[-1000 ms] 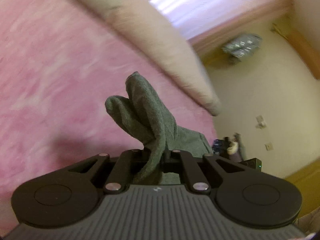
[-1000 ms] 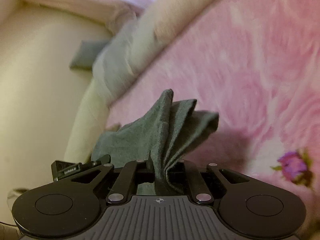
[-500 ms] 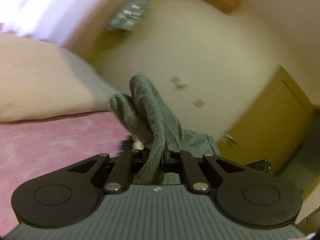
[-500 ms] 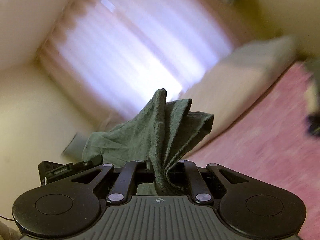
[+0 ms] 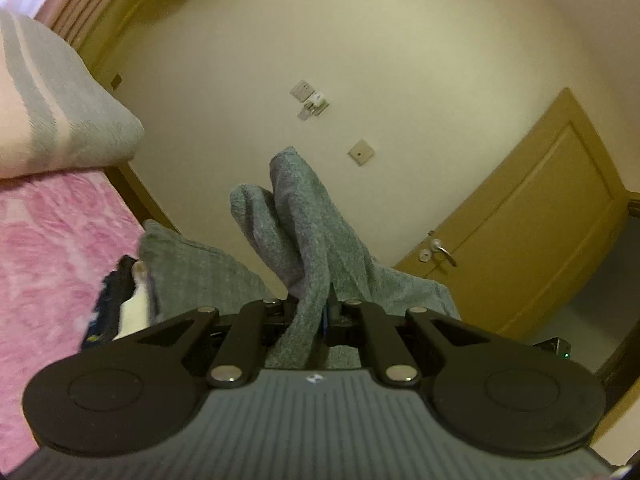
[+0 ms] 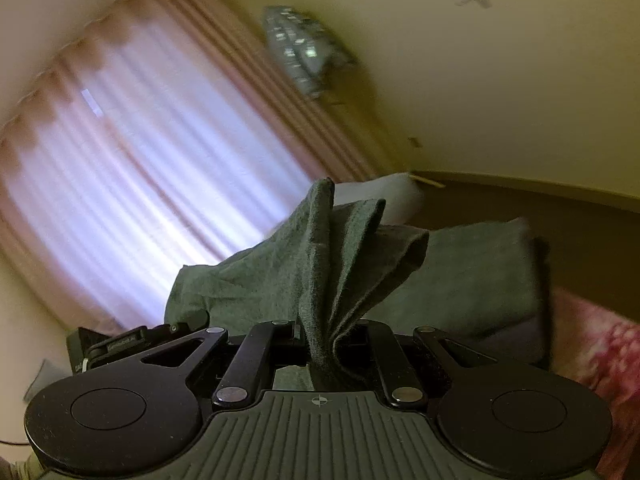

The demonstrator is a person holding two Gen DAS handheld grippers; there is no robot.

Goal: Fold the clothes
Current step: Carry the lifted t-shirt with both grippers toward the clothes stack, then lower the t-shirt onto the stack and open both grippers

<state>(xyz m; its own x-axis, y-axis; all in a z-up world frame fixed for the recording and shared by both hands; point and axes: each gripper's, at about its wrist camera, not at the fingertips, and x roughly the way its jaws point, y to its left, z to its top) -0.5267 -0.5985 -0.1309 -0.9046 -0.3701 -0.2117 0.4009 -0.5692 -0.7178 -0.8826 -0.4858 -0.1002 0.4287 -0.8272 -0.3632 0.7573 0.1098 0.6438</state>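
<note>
A grey-green garment (image 5: 304, 224) is held up in the air between both grippers. My left gripper (image 5: 310, 312) is shut on a bunched edge of it, folds sticking up past the jaws. My right gripper (image 6: 322, 340) is shut on another bunched edge of the same garment (image 6: 352, 256), which spreads out to both sides behind the jaws. The other gripper's black body shows at the lower left of the right wrist view (image 6: 120, 344). Both cameras point up and outward, away from the bed.
The pink flowered bedspread (image 5: 52, 248) lies at the left, with a striped pillow (image 5: 60, 112) above it. A dark and white item (image 5: 120, 304) lies on the bed edge. A wooden door (image 5: 532, 224) is at the right. A curtained window (image 6: 140, 152) fills the right wrist view.
Both grippers have lifted and swung up with the garment: the views went from the pink bedspread to the wall, door and curtain. The grip on the cloth is unchanged.
</note>
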